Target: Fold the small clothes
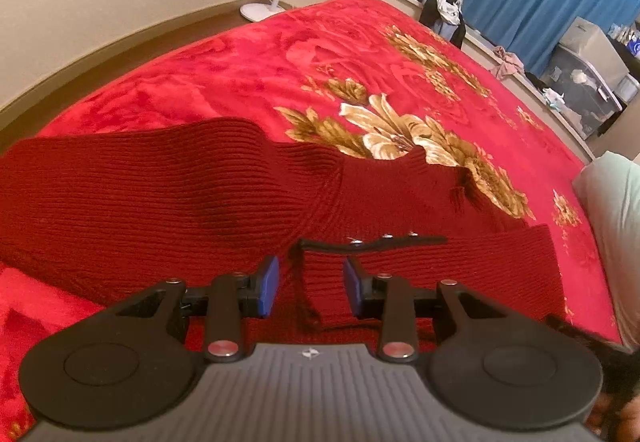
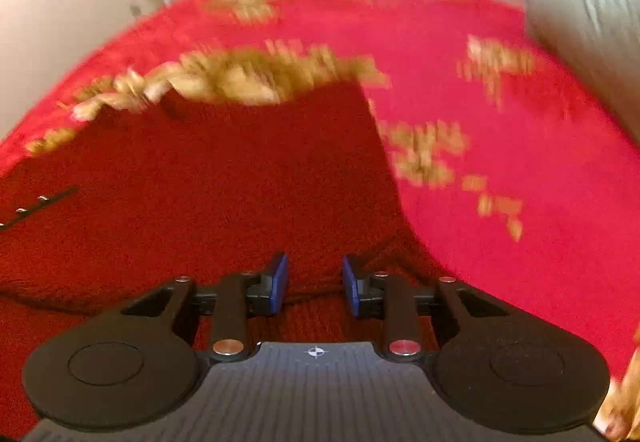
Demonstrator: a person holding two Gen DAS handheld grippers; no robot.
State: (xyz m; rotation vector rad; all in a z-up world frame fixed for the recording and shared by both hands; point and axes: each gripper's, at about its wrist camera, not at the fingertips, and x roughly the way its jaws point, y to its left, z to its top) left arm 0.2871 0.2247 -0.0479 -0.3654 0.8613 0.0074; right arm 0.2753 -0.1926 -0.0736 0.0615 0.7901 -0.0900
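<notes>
While the dark red knit sweater lies partly folded across the lower half of the frame on the bed, both left tongs and right tongs gape, holding nothing, so further folds likely remain.

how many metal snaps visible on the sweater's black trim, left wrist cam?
3, in a row along the black trim of the sweater: left, middle, right. More may be hidden.

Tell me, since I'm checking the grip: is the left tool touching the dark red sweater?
Cannot tell. In the left wrist view the left tool is open with the sweater behind the gap, but whether its pads rest on the knit isn't clear.
</notes>
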